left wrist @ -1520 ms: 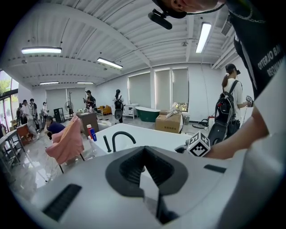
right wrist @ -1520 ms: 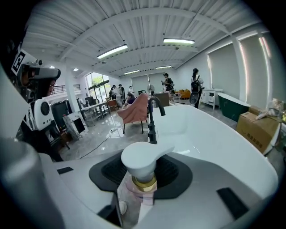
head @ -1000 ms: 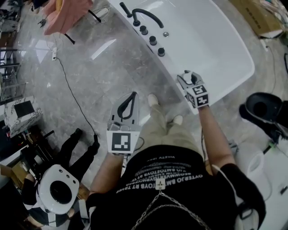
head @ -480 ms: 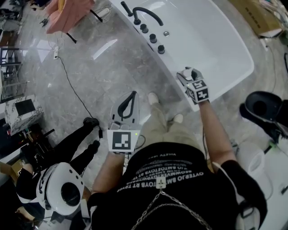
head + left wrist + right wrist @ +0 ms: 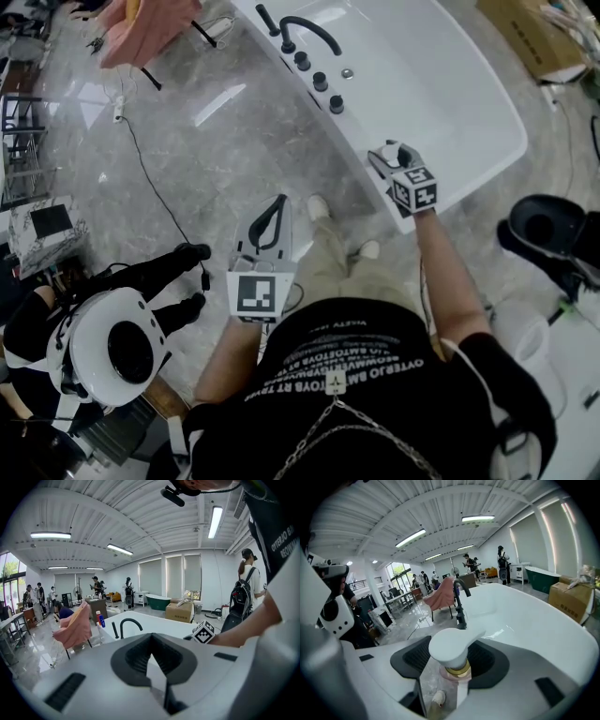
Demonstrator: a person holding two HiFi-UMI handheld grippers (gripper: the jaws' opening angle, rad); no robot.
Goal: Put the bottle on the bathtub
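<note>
My right gripper [image 5: 395, 161] is shut on the bottle [image 5: 449, 652], which has a white pump head and a gold collar. It hovers at the near rim of the white bathtub [image 5: 441, 89], with the pump head [image 5: 394, 155] poking up between the jaws. In the right gripper view the bathtub [image 5: 525, 616] spreads out just beyond the bottle, and its black faucet [image 5: 459, 599] stands at the far side. My left gripper [image 5: 270, 216] hangs over the grey floor to the left of the tub, shut and empty, its jaws meeting in the left gripper view [image 5: 151, 657].
A black faucet and knobs [image 5: 314, 56] line the tub's left rim. A person in a white helmet [image 5: 108, 347] crouches at the lower left. A pink chair [image 5: 141, 26], a floor cable [image 5: 150, 192], a cardboard box [image 5: 525, 37] and a black seat [image 5: 548, 230] surround the tub.
The helmeted person at the lower left has shifted left and nearer. My right gripper with the bottle edged slightly toward the tub; the left gripper hardly moved.
</note>
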